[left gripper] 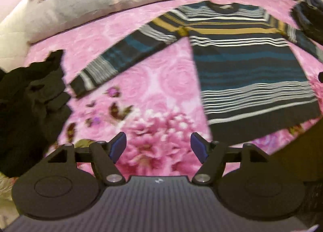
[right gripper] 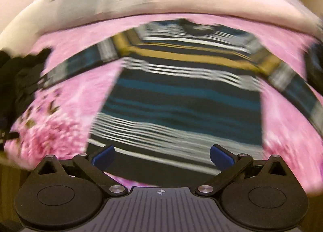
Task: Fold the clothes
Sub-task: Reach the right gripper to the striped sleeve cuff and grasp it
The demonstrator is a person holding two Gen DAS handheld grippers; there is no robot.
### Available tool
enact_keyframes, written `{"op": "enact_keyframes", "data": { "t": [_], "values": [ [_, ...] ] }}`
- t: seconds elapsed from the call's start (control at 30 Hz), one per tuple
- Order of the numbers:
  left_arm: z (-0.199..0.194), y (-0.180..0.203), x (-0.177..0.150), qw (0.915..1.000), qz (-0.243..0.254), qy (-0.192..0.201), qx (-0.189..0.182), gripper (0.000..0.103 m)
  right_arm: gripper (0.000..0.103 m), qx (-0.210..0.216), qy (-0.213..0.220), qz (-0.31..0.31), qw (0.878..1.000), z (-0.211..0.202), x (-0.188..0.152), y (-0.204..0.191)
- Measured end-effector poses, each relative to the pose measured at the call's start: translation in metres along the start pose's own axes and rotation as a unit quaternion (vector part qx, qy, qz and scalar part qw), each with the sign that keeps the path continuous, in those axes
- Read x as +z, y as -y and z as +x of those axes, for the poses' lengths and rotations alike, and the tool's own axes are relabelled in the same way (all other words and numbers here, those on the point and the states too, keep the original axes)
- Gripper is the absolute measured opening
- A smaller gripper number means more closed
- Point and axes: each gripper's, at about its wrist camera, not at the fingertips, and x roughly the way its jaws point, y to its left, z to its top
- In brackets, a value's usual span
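The left gripper (left gripper: 158,147) has black linkage arms, round black discs, silver pivot screws, blue pads (left gripper: 119,147) and a ribbed grey body. The right gripper (right gripper: 161,156) looks alike, with a small crosshair mark.

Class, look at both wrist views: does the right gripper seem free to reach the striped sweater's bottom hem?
Probably yes. The right gripper is open right over the hem of the striped sweater, which lies flat on the pink bedspread with nothing between.
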Motion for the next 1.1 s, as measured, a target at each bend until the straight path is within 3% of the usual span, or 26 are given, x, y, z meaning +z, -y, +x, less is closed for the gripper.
{"op": "enact_keyframes", "data": {
  "t": [0.13, 0.33, 0.47, 0.57, 0.67, 0.73, 0.8, 0.97, 1.03, 1.1],
  "values": [
    [-0.004, -0.026, 0.003, 0.9989, -0.03, -0.008, 0.035, 0.071, 0.103, 0.057, 0.002, -0.137, 0.989, 0.029, 0.033, -0.056],
    [0.005, -0.072, 0.005, 0.9959, -0.048, -0.015, 0.075, 0.071, 0.103, 0.107, 0.053, -0.296, 0.948, 0.064, 0.074, -0.16],
    [0.033, -0.106, 0.012, 0.9972, -0.013, -0.009, 0.073, 0.072, 0.102, 0.125, 0.085, -0.361, 0.92, 0.098, 0.096, -0.226],
    [0.062, -0.129, 0.019, 0.9979, 0.023, -0.015, 0.06, 0.072, 0.102, 0.116, 0.09, -0.394, 0.907, 0.137, 0.11, -0.27],
    [0.089, -0.161, 0.022, 0.9981, 0.037, -0.012, 0.047, 0.072, 0.084, 0.109, 0.081, -0.419, 0.898, 0.188, 0.121, -0.312],
    [0.105, -0.178, 0.02, 0.9989, 0.026, -0.016, 0.035, 0.072, 0.084, 0.105, 0.076, -0.442, 0.888, 0.225, 0.125, -0.34],
    [0.12, -0.191, 0.016, 0.9994, 0.013, -0.019, 0.027, 0.071, 0.084, 0.092, 0.075, -0.48, 0.869, 0.259, 0.125, -0.364],
    [0.153, -0.215, 0.003, 0.9987, -0.035, -0.035, 0.012, 0.071, 0.082, 0.044, 0.081, -0.579, 0.81, 0.339, 0.109, -0.413],
    [0.161, -0.223, -0.002, 0.9978, -0.05, -0.043, 0.009, 0.071, 0.059, 0.03, 0.071, -0.598, 0.797, 0.358, 0.106, -0.421],
    [0.164, -0.228, -0.005, 0.9972, -0.057, -0.048, 0.01, 0.071, 0.048, 0.023, 0.069, -0.607, 0.791, 0.368, 0.107, -0.426]
  ]
}}
